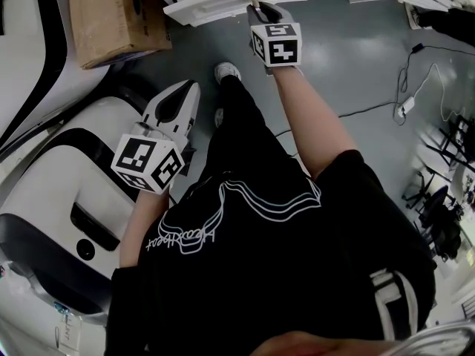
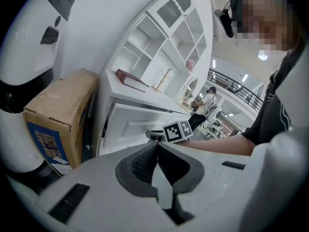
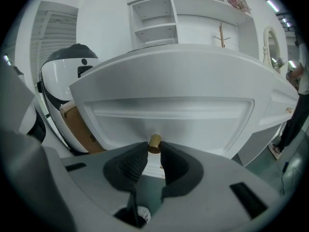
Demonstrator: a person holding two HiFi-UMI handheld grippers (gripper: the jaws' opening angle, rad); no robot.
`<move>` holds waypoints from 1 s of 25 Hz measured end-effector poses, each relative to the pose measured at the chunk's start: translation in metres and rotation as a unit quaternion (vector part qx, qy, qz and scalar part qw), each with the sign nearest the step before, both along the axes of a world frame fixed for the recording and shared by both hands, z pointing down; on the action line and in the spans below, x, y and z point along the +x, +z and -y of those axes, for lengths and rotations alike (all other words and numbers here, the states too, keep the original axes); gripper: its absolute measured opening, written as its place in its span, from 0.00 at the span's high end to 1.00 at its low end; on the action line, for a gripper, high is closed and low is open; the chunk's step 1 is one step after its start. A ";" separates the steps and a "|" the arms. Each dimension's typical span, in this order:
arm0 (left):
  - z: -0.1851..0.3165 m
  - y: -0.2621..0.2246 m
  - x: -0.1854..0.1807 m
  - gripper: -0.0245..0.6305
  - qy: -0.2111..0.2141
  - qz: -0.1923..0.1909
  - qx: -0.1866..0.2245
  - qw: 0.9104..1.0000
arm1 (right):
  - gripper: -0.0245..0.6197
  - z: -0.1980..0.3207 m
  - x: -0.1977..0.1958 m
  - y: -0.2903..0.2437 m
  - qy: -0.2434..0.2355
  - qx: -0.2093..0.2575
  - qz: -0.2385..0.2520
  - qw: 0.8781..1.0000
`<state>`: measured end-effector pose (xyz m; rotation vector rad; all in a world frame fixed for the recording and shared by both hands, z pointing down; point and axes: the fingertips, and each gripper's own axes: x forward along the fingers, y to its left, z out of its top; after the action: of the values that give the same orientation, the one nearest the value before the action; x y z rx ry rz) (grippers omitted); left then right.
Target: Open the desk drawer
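Person's black shirt (image 1: 282,273) filling the foreground, left gripper (image 1: 189,87) beside the leg (image 1: 241,124), its jaws pressing together on nothing, right gripper (image 3: 154,148), its jaws clamping the brass knob (image 3: 154,141) of the drawer (image 3: 174,108), sitting under the desktop (image 3: 193,57)

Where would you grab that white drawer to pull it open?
By the small brass knob at the middle of the drawer front, coming straight from the front. It is the only part sticking out; the right gripper pinches it from both sides.
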<state>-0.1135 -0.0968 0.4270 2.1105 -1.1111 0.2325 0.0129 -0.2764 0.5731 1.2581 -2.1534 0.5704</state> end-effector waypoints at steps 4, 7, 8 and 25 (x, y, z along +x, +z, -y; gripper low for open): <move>-0.008 -0.002 0.003 0.96 0.001 0.002 0.003 1.000 | 0.82 -0.014 0.004 0.000 0.001 -0.001 0.000 1.000; -0.015 -0.004 0.006 0.96 0.003 0.002 0.007 1.000 | 0.82 -0.024 0.008 0.000 0.001 0.001 0.000 1.000; -0.018 -0.004 0.007 0.96 0.003 0.002 0.008 1.000 | 0.82 -0.028 0.009 0.000 0.001 0.001 0.000 1.000; -0.074 0.002 0.016 0.96 0.004 0.005 0.017 1.000 | 0.82 -0.088 0.028 0.001 0.005 0.008 -0.004 1.000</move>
<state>-0.0978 -0.0223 0.4285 2.1465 -1.1196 0.2302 0.0409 -0.1886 0.5736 1.2784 -2.1510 0.5515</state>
